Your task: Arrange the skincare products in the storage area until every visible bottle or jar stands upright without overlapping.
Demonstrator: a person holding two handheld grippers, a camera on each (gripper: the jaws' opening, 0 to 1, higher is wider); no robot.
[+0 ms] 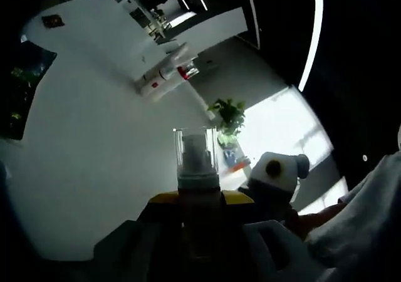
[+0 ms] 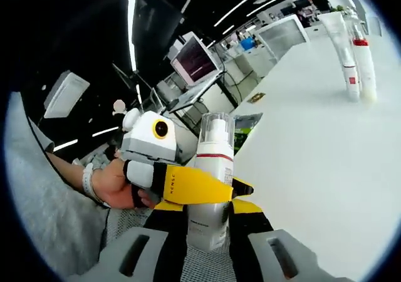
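So the left fingers [image 2: 241,187], yellow-tipped, are clenched on the pump bottle [image 2: 212,175] about mid-body. In the right gripper view you can see them coming in from the left with the person's hand [image 2: 113,185] behind. The left gripper view shows the same bottle [image 1: 197,169] rising straight up between its own fingers, clear cap on top.

The right fingers [image 2: 207,232] sit either side of the bottle's lower half. They look like they're touching it, but I honestly can't tell if they're squeezing or just bracketing it.

The bottle itself is off the near edge of the white tabletop [image 2: 313,169], held over what looks like a mesh surface, not set down yet.

Further out, toward the tabletop's far end, there are a couple of tall white tubes [image 2: 357,62] standing close together, one with a red band. In the left gripper view they [image 1: 164,76] look almost touching.

What could go wrong: two grippers on one bottle means that if one lets go or pulls at an angle, the bottle could twist and tip. It's tall and narrow, so a crooked set-down could topple it. Parking it too near the tubes could knock them over.
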